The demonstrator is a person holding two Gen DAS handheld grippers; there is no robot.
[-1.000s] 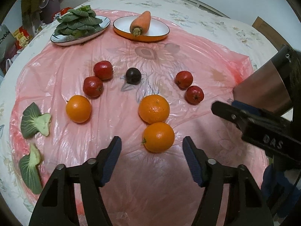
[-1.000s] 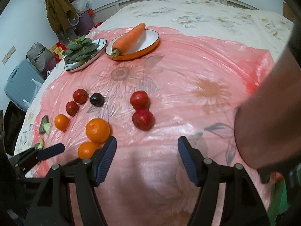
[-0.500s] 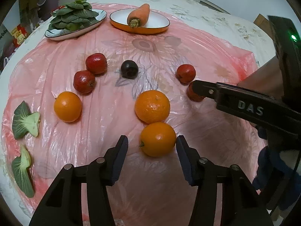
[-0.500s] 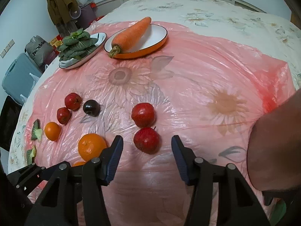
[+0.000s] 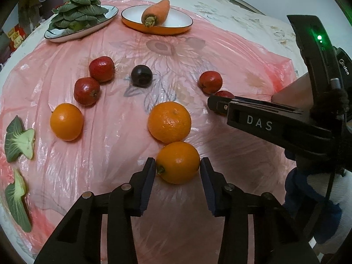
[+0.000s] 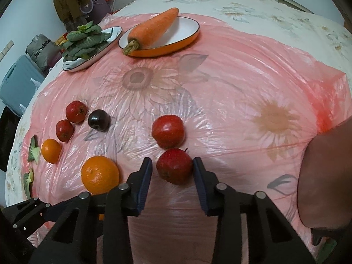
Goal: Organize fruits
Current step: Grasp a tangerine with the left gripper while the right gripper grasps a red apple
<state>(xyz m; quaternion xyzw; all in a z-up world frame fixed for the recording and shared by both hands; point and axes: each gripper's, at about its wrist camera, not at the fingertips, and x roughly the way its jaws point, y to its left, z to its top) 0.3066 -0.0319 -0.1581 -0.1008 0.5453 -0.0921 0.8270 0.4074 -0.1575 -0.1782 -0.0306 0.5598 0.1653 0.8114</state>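
Note:
My left gripper [image 5: 177, 165] is closing on the nearest orange [image 5: 178, 162], which lies on the pink sheet [image 5: 231, 50]; both blue pads touch its sides. A bigger orange [image 5: 169, 122] sits just behind it and a third orange [image 5: 66, 121] lies to the left. My right gripper [image 6: 172, 165] is closing around a red apple [image 6: 175, 166]; a thin gap still shows at the left pad. A second red apple [image 6: 168, 131] lies just beyond. Two more red apples [image 5: 101, 69] [image 5: 87, 91] and a dark plum [image 5: 141, 76] lie further back.
At the back stand an orange-rimmed plate [image 5: 176, 25] with a carrot [image 5: 157, 12] and a plate [image 5: 59, 37] of leafy greens [image 5: 78, 15]. Two loose green leaves [image 5: 19, 142] lie at the sheet's left edge. A person's arm [image 6: 325, 176] fills the right side.
Both grippers moved in over their fruit and narrowed. The left jaws now touch the nearest orange; the right jaws, wide a second ago, now bracket the near red apple.

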